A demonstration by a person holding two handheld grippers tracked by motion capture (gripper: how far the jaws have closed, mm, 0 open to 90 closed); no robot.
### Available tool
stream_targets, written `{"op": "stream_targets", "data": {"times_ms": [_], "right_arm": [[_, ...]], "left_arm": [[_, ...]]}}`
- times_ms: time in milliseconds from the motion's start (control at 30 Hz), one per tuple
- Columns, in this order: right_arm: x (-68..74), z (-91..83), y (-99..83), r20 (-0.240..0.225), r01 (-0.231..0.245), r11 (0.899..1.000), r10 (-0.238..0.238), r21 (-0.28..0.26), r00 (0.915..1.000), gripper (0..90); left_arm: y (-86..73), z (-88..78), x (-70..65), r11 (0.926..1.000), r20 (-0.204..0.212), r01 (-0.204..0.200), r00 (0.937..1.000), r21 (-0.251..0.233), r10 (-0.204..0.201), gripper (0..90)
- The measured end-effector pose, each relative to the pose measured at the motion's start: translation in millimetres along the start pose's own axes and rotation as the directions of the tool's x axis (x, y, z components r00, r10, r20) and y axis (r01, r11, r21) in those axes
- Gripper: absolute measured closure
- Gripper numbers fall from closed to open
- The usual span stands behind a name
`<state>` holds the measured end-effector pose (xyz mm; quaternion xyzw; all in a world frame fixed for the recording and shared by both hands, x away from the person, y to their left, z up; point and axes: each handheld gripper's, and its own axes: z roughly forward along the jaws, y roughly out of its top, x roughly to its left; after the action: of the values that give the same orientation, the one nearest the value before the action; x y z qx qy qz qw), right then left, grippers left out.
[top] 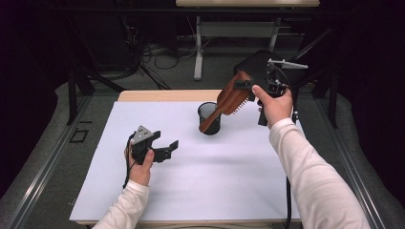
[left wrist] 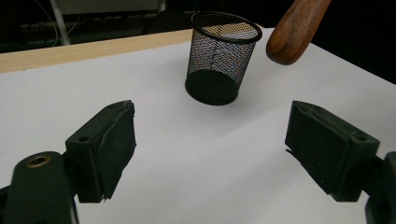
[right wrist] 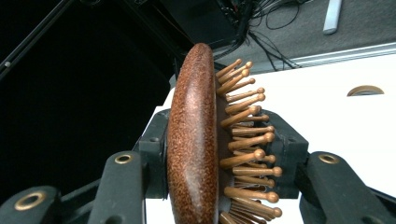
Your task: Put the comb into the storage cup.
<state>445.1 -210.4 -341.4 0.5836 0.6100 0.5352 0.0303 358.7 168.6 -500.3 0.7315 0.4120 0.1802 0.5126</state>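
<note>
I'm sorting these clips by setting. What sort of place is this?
Probably a lab or recording workspace, not a home: a white-topped table stands amid dark surroundings, with loose cables on the grey floor behind it and a second desk's metal frame beyond.

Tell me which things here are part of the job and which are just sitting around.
Part of the job:
- wooden hairbrush, clamped in the right gripper
- black mesh cup, just under the brush handle

Just around:
- left gripper, open and empty over the white table
- cables on the floor behind
</note>
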Motion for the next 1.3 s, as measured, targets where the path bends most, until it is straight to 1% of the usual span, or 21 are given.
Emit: {"op": "stream_targets", "data": {"times_ms": [100, 333, 667, 767, 1000, 1133, 1300], "right_arm": [[2.4, -0.6, 5.9, 0.013, 0.011, 1.000, -0.011, -0.008, 0.9999, 50.6], [5.0, 0.0, 18.6, 0.032, 0.007, 1.000, -0.006, -0.028, 0.9995, 50.6], [6.2, -0.5, 31.7, 0.056, -0.002, 0.998, 0.006, -0.059, 0.9984, 50.6], [5.2, 0.2, 34.4, 0.074, -0.004, 0.997, 0.010, -0.076, 0.9972, 50.6], [2.8, 3.7, 35.8, 0.114, 0.025, 0.994, -0.013, -0.109, 0.9934, 50.6], [3.0, 6.7, 34.7, 0.139, 0.047, 0.993, -0.032, -0.113, 0.9898, 50.6], [4.9, 11.2, 32.3, 0.157, 0.077, 0.990, -0.058, -0.117, 0.9858, 50.6]], "left_arm": [[-0.1, 0.3, 0.0, 1.0000, -0.001, 0.000, 1.0000, 0.001, 0.000, 16.3], [-0.2, 0.3, 0.3, 1.0000, 0.000, 0.002, 1.0000, 0.000, -0.002, 16.3], [-0.6, 0.8, -0.1, 1.0000, -0.001, 0.000, 1.0000, 0.005, 0.000, 16.3], [-0.7, 1.1, -0.2, 1.0000, -0.001, -0.001, 1.0000, 0.005, 0.001, 16.3], [-1.0, 1.4, 0.0, 0.9999, -0.001, -0.004, 1.0000, 0.012, 0.004, 16.3], [-1.4, 1.9, -0.1, 0.9999, -0.002, -0.002, 1.0000, 0.014, 0.002, 16.3], [-1.9, 2.9, -0.6, 0.9999, 0.002, -0.005, 1.0000, 0.016, 0.005, 16.3]]}}
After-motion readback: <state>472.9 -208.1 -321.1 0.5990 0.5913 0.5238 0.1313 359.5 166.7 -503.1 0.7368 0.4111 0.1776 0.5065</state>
